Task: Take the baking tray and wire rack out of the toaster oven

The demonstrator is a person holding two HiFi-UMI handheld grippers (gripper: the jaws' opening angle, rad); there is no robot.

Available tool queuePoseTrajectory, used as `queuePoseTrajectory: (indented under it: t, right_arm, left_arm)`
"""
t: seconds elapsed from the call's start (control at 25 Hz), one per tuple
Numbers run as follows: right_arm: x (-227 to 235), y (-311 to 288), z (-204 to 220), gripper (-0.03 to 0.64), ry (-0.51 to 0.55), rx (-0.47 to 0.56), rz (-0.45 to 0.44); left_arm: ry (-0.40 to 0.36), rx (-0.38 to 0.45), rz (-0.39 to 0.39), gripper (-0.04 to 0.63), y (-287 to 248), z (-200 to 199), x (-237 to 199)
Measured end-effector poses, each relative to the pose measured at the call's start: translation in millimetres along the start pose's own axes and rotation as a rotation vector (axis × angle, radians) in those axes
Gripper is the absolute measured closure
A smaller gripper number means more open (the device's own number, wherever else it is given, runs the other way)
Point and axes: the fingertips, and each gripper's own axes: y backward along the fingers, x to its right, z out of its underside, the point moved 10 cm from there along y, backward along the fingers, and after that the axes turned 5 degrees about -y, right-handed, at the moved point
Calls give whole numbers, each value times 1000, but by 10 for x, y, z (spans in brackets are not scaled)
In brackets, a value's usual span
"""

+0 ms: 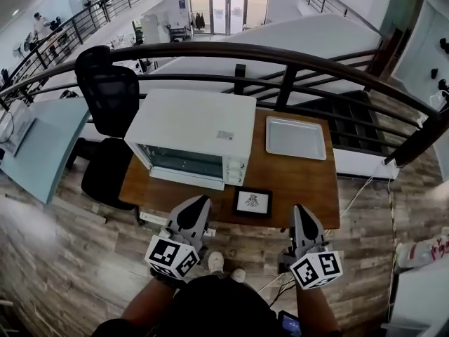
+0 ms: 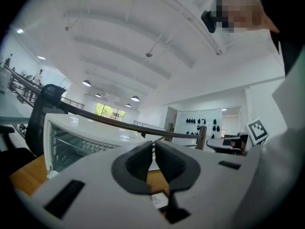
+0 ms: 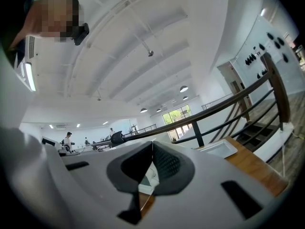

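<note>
The left gripper [image 1: 199, 203] and right gripper [image 1: 300, 210] point level, side by side, apart, jaws closed on nothing.

White toaster oven [image 1: 191, 128], silver baking tray [image 1: 295, 137], brown table [image 1: 302, 181]

- A wood-plank floor [image 1: 63, 258] runs under a small wooden tabletop [image 1: 295, 181].
- A curved dark railing [image 1: 280, 56] stands behind it.
- A black office chair [image 1: 106, 97] sits left, beside a pale blue desk [image 1: 42, 153].
- Glass doors [image 1: 228, 12] lie far back.
- Round lamps [image 2: 135, 98] light the white ceiling.
</note>
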Motion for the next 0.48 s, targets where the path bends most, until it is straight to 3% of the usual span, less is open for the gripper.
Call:
queuePoseTrajectory:
  t: [0.32, 0.48]
  right_arm:
    - [-25, 201, 117, 617, -36, -21, -67]
    - [-33, 227, 100, 618, -36, -7, -48]
  left_arm:
    - [35, 16, -139, 571, 509, 45, -122]
    - [50, -4, -212, 569, 712, 121, -336]
